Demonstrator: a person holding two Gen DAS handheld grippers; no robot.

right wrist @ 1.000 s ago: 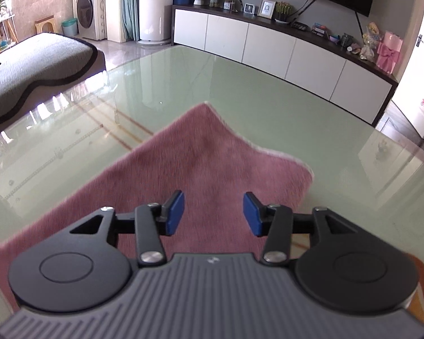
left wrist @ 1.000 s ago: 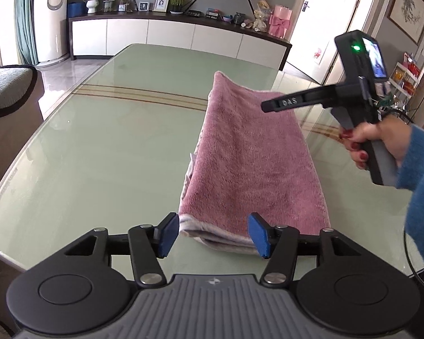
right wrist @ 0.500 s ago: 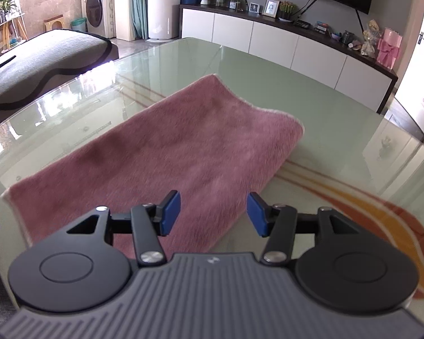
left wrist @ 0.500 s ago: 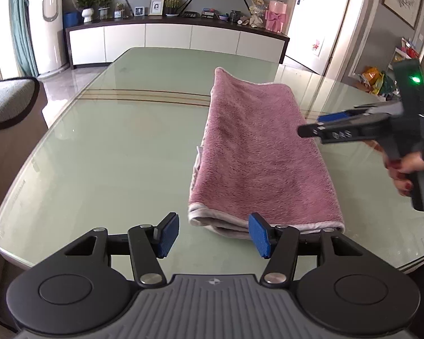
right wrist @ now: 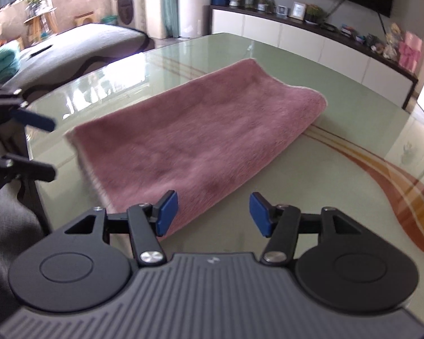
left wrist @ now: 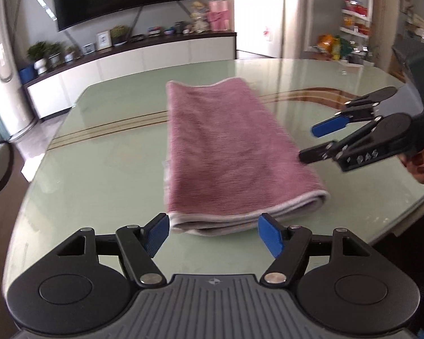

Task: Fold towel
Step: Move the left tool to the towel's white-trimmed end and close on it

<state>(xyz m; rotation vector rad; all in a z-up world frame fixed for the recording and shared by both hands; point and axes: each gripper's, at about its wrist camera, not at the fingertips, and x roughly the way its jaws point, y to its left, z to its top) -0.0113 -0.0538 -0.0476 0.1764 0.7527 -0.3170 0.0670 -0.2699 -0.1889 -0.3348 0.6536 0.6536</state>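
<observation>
The left gripper [left wrist: 213, 234] points down at a slant toward the short near end of the towel [left wrist: 229, 152]; its jaws are opening and released, with the towel's folded hem just beyond the blue pads and nothing pressed between them. The right gripper [right wrist: 213, 212] also tilts downward, hovering at the towel's long side; its jaws are opening too, unclenched, the left pad over the cloth's edge, the right one over bare glass; nothing is grasped. In the left wrist view it comes in from 3 o'clock, held by a hand [left wrist: 422, 163] at the picture's edge, its tips just beside the towel's right side.

The pink towel lies folded into a long strip in the middle of the glass table [left wrist: 99, 169], layered hems at the near end, the far end toward 12 o'clock. Wide bare glass spreads toward 9 o'clock and 12 o'clock; the table's rounded rim curves close at 4 o'clock. Beyond the far rim stands a low white cabinet [left wrist: 132, 65]; a grey cushioned seat [right wrist: 79, 45] sits off the table at 10 o'clock in the right wrist view.
</observation>
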